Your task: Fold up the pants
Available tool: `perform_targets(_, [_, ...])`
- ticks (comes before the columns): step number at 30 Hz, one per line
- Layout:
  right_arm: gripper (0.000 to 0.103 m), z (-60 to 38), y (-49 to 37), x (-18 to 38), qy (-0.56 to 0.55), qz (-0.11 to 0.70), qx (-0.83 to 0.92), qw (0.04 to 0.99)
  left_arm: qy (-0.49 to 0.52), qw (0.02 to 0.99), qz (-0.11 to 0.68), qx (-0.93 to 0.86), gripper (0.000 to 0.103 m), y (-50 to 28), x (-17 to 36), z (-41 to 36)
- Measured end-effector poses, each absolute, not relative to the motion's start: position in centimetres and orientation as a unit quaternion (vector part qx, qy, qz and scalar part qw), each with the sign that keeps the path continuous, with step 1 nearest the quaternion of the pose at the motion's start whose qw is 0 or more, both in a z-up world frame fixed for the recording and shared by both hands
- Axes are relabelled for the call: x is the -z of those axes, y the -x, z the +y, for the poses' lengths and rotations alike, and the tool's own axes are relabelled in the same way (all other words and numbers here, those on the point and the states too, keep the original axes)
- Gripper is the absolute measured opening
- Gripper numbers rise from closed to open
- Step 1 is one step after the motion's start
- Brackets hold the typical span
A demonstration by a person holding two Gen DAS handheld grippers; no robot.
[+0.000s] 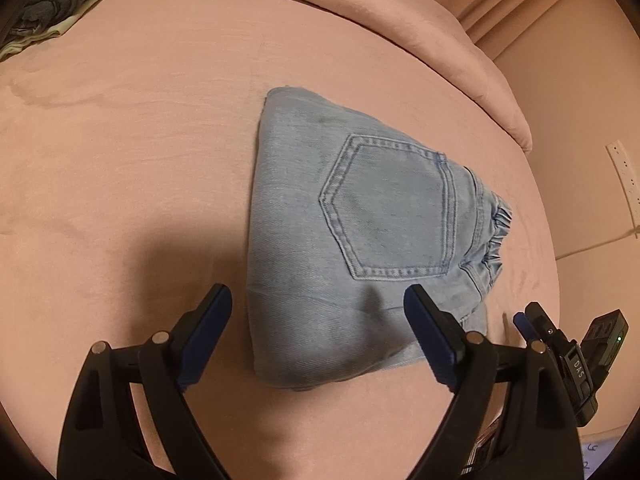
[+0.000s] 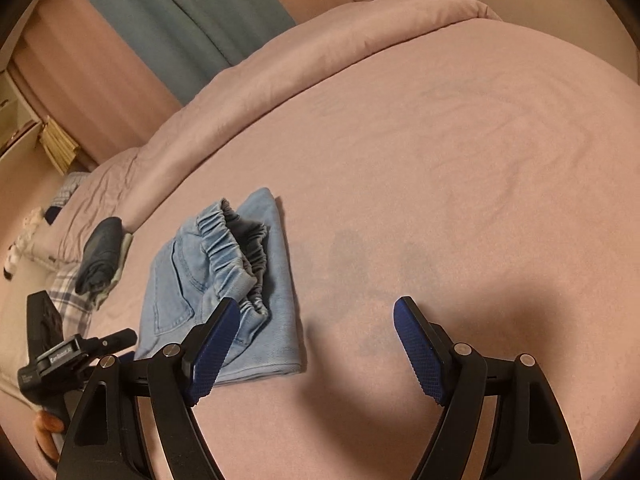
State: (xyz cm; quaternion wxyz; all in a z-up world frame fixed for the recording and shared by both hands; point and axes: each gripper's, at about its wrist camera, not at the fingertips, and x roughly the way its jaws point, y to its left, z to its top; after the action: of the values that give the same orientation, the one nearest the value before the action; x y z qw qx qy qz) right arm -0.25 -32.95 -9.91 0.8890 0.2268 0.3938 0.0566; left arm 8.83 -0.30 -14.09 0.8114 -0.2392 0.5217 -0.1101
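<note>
Folded jeans lie on a pink bed, both grippers spread wide and empty.

The left gripper hovers over the jeans' near edge; "DAS" reads on the right gripper, which hangs just beside the jeans. Farther off, a dark folded pile sits near the bed edge.

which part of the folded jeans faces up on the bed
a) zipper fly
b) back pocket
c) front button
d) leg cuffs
b) The stitched back pocket lies on top of the folded jeans, beside the elastic waistband; both grippers hang open above the pink bedsheet.
</note>
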Motion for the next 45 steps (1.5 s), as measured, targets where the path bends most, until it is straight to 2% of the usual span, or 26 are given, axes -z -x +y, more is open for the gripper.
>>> perform_targets(13, [0.08, -31.2, -0.7, 10.2, -0.22, 0.409, -0.096, 0.88, 0.246, 0.806, 0.521, 0.133, 0.088, -9.1, 14.8, 0.1])
perform_targets(16, [0.087, -30.8, -1.8, 11.2, -0.241, 0.44, -0.133, 0.855, 0.253, 0.8, 0.526, 0.139, 0.088, -9.8, 15.3, 0.2])
perform_targets(21, [0.087, -30.4, -4.2, 12.7, -0.247, 0.482, -0.144, 0.828, 0.269, 0.79, 0.53, 0.148, 0.088, -10.7, 16.4, 0.5])
perform_targets(29, [0.089, -29.8, -7.2, 13.3, -0.256, 0.507, -0.163, 0.807, 0.295, 0.774, 0.527, 0.19, 0.088, -12.3, 16.9, 0.9])
perform_targets(34, [0.103, -29.0, -9.1, 13.4, -0.249, 0.526, -0.184, 0.792, 0.316, 0.759, 0.527, 0.217, 0.089, -13.3, 17.2, 0.7])
perform_targets(38, [0.103, -27.7, -10.6, 13.5, -0.242, 0.54, -0.214, 0.777, 0.334, 0.748, 0.523, 0.234, 0.093, -13.9, 17.2, 0.6])
perform_targets(45, [0.103, -25.8, -12.4, 13.8, -0.245, 0.544, -0.248, 0.763, 0.353, 0.734, 0.524, 0.248, 0.094, -15.4, 17.1, 0.2])
